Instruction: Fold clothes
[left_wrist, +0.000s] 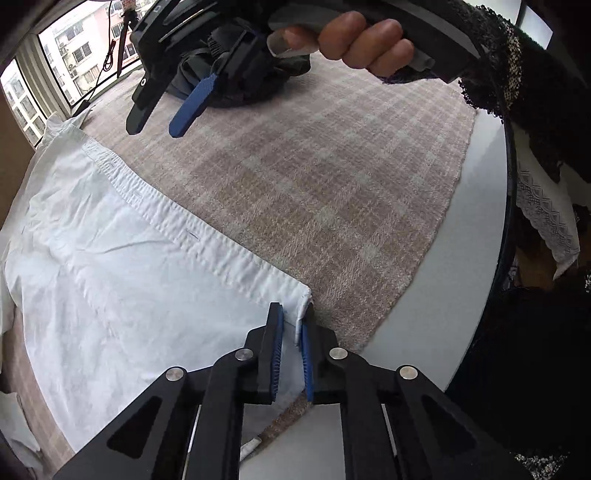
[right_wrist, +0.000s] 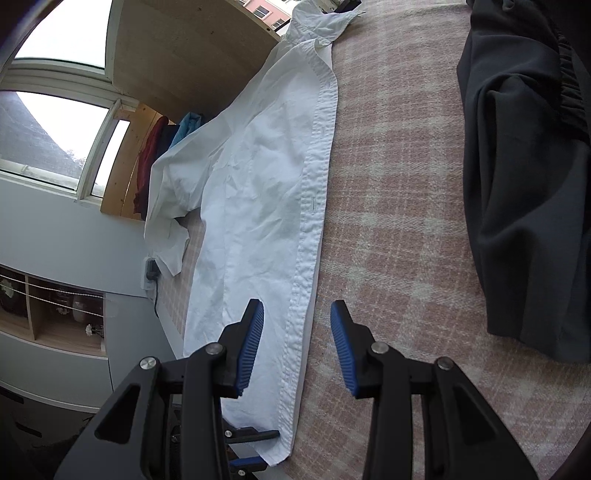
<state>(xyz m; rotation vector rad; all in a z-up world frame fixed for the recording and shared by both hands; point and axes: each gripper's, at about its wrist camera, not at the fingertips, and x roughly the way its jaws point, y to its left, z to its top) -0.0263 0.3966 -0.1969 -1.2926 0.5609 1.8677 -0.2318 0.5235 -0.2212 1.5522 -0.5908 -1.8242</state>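
Slippage is the main risk: the left tongs (left_wrist: 291, 343) are closed on only the bottom placket corner of the crumpled white cotton shirt (left_wrist: 122, 266), spread across the checked pink cloth (left_wrist: 332, 192) on the tabletop. The right tongs (right_wrist: 297, 332) are held open above the placket, gripping nothing; an uneven lift would skew the fold.

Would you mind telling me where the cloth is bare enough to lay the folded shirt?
Bare checked cloth runs between the white shirt placket and the dark garment. Crowded: the shirt's corner, where the left gripper is.

Round white table (left_wrist: 476, 258); pink checked cloth (left_wrist: 325, 177) on it, bearing white shirt (left_wrist: 122, 280), dark garment (right_wrist: 524, 192).
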